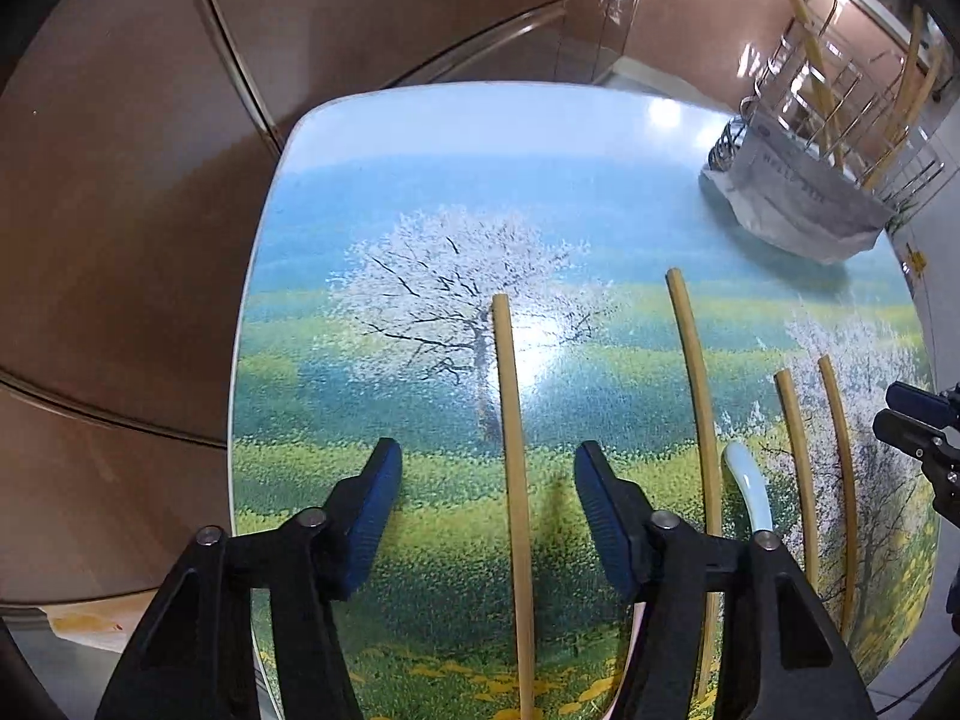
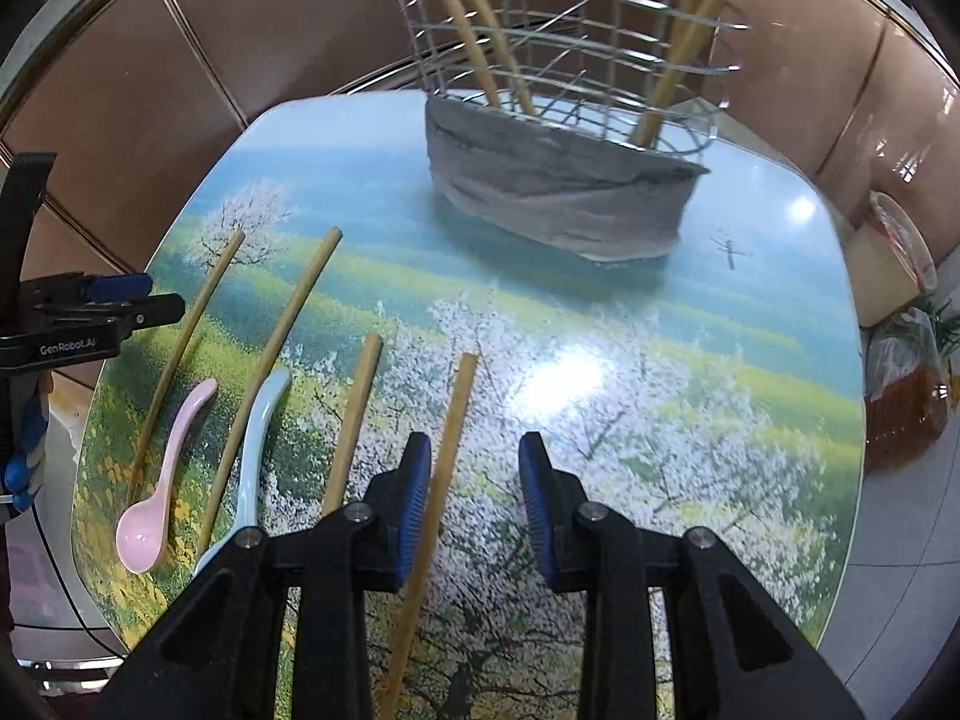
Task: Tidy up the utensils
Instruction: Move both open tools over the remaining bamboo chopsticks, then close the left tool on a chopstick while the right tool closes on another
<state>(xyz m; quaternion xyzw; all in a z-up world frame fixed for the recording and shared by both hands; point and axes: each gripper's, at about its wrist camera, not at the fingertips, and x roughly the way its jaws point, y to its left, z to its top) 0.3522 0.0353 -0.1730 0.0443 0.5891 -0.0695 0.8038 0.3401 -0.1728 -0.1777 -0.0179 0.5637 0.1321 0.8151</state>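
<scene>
Several bamboo chopsticks lie on the landscape-print table (image 1: 420, 192). My left gripper (image 1: 487, 459) is open, its jaws on either side of one chopstick (image 1: 513, 450) without touching it. My right gripper (image 2: 475, 450) is open around another chopstick (image 2: 441, 480), which lies close to the left pad (image 2: 417, 498). A pink spoon (image 2: 157, 498) and a pale blue spoon (image 2: 255, 438) lie among the chopsticks at the left. The blue spoon's handle (image 1: 747, 489) shows in the left wrist view. A wire utensil rack (image 2: 570, 60) on a grey cloth (image 2: 552, 192) holds several chopsticks at the table's far side.
The rack also shows in the left wrist view (image 1: 822, 114) at far right. Brown tiled walls (image 1: 120, 210) surround the table. A cream bucket (image 2: 894, 258) and plastic bags (image 2: 906, 384) sit on the floor to the right. My left gripper shows in the right wrist view (image 2: 96, 306) at the table's left edge.
</scene>
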